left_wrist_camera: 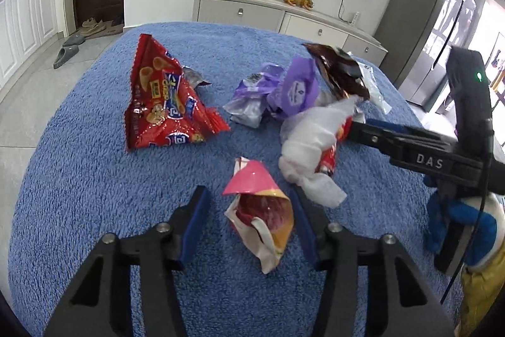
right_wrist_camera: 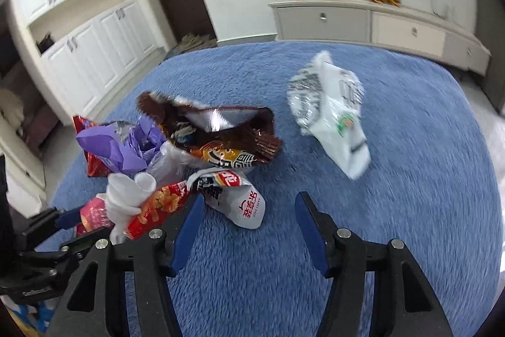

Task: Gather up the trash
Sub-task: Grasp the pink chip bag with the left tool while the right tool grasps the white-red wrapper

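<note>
Snack wrappers lie scattered on a blue fluffy blanket. My left gripper is open and low over the blanket, with a crumpled pink and yellow wrapper between its blue pads; there is a gap on the left side. A big red snack bag, a purple wrapper, a brown bag and a white crumpled piece lie beyond. My right gripper is open; a white wrapper with red characters lies just ahead between its fingers, beside the brown bag.
A clear white plastic bag lies alone at the far right of the blanket. A hand in a blue glove holds the right gripper. Beyond the blanket stand a low white cabinet, a wall television and white cupboards.
</note>
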A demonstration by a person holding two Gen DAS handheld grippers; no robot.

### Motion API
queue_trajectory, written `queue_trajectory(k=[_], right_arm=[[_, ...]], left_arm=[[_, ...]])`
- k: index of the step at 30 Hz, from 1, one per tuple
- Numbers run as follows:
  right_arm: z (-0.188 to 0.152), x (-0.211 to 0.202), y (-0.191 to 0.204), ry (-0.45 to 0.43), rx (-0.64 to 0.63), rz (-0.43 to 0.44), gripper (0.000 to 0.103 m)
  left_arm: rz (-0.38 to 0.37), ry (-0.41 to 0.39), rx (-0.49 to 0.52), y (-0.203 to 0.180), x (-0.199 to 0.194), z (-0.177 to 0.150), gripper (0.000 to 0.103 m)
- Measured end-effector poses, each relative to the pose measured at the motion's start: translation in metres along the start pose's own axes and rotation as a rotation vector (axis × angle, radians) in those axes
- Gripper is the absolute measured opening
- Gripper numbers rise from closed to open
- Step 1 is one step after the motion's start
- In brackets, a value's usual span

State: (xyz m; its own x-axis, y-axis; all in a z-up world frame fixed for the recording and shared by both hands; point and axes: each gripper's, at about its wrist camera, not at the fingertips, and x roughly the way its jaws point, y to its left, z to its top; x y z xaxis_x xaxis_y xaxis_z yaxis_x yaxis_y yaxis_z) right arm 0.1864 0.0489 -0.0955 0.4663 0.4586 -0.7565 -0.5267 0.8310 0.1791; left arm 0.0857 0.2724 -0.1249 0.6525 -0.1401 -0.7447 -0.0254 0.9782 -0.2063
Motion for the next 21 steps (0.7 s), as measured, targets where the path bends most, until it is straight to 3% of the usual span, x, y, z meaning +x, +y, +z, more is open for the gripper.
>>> queue_trajectory(k=[4,6,8,11,21], right_arm=[[0.006,0.014,0.009,0.020,-0.080,0.024,0.058],[0.007,0.015,0.011,0.015,-0.100,0.045,0.038],[0.004,0.013,0.013,0.007,-0.108,0.063,0.026],[-0.001,0.001,0.012,-0.029,-0.097,0.090,0.018],[-0.049,-0.076,-0.004,-0.120,-0.002,0.058,0.016]], left_arm=[[0.004,-0.005,-0.007,0.000,-0.002,-0.003,0.042],[0.006,-0.007,-0.017,0.005,0.001,-0.001,0.036],[0.010,-0.009,-0.022,0.007,-0.001,-0.001,0.033],[0.006,-0.011,-0.023,0.007,-0.003,-0.002,0.031],[-0.024,-0.014,-0.014,-0.007,-0.032,-0.017,0.030]])
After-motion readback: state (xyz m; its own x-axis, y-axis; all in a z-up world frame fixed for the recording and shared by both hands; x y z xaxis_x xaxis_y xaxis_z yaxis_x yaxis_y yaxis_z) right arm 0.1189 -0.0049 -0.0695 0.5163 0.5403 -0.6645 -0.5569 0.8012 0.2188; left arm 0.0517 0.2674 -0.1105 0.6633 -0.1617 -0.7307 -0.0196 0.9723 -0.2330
